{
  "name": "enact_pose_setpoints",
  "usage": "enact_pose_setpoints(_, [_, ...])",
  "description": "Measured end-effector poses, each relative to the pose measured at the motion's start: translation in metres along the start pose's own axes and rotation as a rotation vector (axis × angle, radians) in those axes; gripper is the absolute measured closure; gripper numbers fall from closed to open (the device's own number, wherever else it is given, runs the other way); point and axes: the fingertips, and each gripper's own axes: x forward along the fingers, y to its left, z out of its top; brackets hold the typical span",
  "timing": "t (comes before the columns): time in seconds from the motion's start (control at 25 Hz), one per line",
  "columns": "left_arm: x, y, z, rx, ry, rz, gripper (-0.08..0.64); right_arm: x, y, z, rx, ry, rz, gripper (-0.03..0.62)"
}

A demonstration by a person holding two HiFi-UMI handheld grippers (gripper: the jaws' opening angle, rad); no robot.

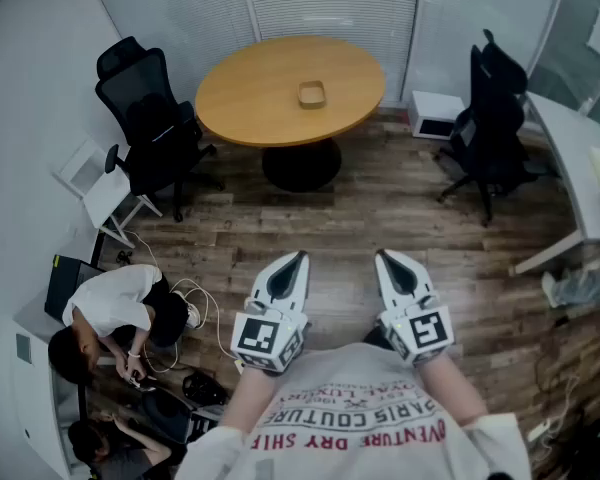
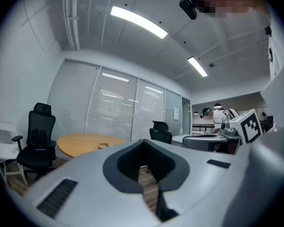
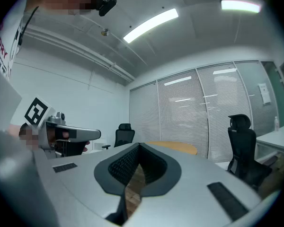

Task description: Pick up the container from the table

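Note:
The container point(image 1: 312, 93), a small tan tray, sits near the middle of a round wooden table point(image 1: 250, 93) at the far side of the room. It shows small and distant in the left gripper view point(image 2: 103, 145); in the right gripper view only the table's edge point(image 3: 177, 147) shows. My left gripper point(image 1: 299, 257) and right gripper point(image 1: 382, 255) are held level side by side close to my body, far short of the table. Both are shut with nothing between the jaws point(image 2: 143, 143) point(image 3: 138, 148).
Black office chairs stand left point(image 1: 145, 118) and right point(image 1: 495, 118) of the table. A white box point(image 1: 436, 114) lies by the back wall, and a white desk point(image 1: 580, 168) runs along the right. A person point(image 1: 110, 313) crouches among cables at the lower left. Wood floor point(image 1: 340, 218) lies between me and the table.

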Motion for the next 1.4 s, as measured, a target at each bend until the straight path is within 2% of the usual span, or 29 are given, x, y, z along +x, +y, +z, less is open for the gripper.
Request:
enact_pose_setpoints(0.36, [0.002,0.006,0.0,-0.005,-0.002,-0.001,0.559,0.004,0.008,0.011,0.005,-0.035,0.022,0.591])
enact_pose_setpoints(0.6, [0.003,0.008,0.0,0.001,-0.009,-0.011,0.559,0.006,-0.002,0.01,0.092,-0.057,-0.04,0.591])
enact_pose_setpoints(0.88, [0.001,0.018,-0.005,0.007,0.007,-0.022,0.56,0.018,0.002,0.001,0.12,-0.018,-0.053,0.591])
enact_pose_setpoints(1.08, [0.01,0.025,-0.013,-0.025,0.012,-0.003,0.558,0.028,-0.002,-0.01,0.108,0.015,-0.028,0.591])
enact_pose_setpoints(1.28, [0.04,0.035,-0.026,-0.031,0.037,0.033,0.558,0.055,-0.032,-0.019,0.12,0.023,-0.008,0.591])
enact_pose_setpoints(1.4, [0.065,0.047,-0.027,-0.029,0.05,0.079,0.559,0.079,-0.053,-0.024,0.127,0.037,0.036,0.591])
